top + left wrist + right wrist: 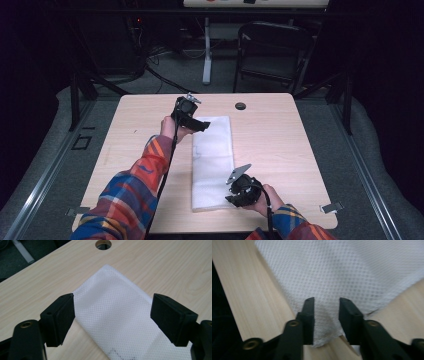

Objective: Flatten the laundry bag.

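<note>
Your white cloth lies flat near the middle of the surface as a long folded strip, running from twelve to six o'clock. The lengthwise fold looks done; what seems left is bringing one end over the other.

Your left claw hovers at the strip's far end, toward eleven o'clock, its jaws wide apart on either side of the cloth's far corner and holding nothing.

Your right claw is at the near end, toward five o'clock. Its jaws stand a little apart with the cloth's near corner between them, not yet pinched. Neither end is lifted.
</note>
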A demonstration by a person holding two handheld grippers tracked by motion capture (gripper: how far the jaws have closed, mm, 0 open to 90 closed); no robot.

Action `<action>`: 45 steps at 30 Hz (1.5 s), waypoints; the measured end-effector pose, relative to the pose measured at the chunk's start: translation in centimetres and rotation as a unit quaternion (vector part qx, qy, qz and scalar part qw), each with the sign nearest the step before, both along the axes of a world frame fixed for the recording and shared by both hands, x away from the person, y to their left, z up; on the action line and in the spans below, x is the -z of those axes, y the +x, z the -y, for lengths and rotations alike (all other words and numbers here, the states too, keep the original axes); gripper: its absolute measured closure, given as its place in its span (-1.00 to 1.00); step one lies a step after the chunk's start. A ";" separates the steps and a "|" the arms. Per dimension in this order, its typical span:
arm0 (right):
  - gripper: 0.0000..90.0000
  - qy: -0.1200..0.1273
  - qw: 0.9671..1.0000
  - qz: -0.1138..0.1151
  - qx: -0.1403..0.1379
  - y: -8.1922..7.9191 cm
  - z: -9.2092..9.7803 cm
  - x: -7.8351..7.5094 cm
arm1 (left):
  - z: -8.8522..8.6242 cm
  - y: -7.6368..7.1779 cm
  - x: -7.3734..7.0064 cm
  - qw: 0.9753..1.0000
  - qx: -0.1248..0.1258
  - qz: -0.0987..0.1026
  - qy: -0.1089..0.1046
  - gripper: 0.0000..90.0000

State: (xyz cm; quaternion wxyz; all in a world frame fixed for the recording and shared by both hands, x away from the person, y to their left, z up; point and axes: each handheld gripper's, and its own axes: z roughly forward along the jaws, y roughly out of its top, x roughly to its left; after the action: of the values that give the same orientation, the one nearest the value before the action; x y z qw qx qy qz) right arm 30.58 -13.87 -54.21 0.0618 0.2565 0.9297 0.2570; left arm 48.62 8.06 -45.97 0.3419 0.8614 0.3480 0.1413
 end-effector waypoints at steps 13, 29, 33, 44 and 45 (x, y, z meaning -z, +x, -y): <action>-0.72 0.007 0.998 -0.010 0.060 0.6 1.1 -0.8 | -0.2 -4.8 1.2 0.998 0.057 -0.015 -0.005 -0.68; -1.00 0.017 0.997 -0.008 0.077 0.9 2.1 -0.9 | 0.0 -9.1 3.3 0.995 0.095 -0.036 0.004 -0.75; -1.00 0.020 0.996 -0.009 0.082 1.0 2.3 -1.1 | 0.2 -9.9 4.1 0.993 0.105 -0.046 0.018 -0.78; -1.00 0.016 0.996 -0.006 0.092 1.4 2.8 -1.1 | 0.1 -12.5 5.5 0.989 0.125 -0.065 0.047 -0.82; -1.00 0.019 0.995 -0.007 0.095 1.4 2.9 -1.1 | 0.1 -12.9 5.5 0.988 0.129 -0.064 0.050 -0.82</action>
State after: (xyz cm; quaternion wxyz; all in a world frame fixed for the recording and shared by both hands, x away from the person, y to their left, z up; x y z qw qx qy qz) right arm 31.98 -16.75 -53.14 0.0747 0.3464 0.8964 0.2663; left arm 35.76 7.92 -51.45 0.2906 0.9224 0.2477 0.0585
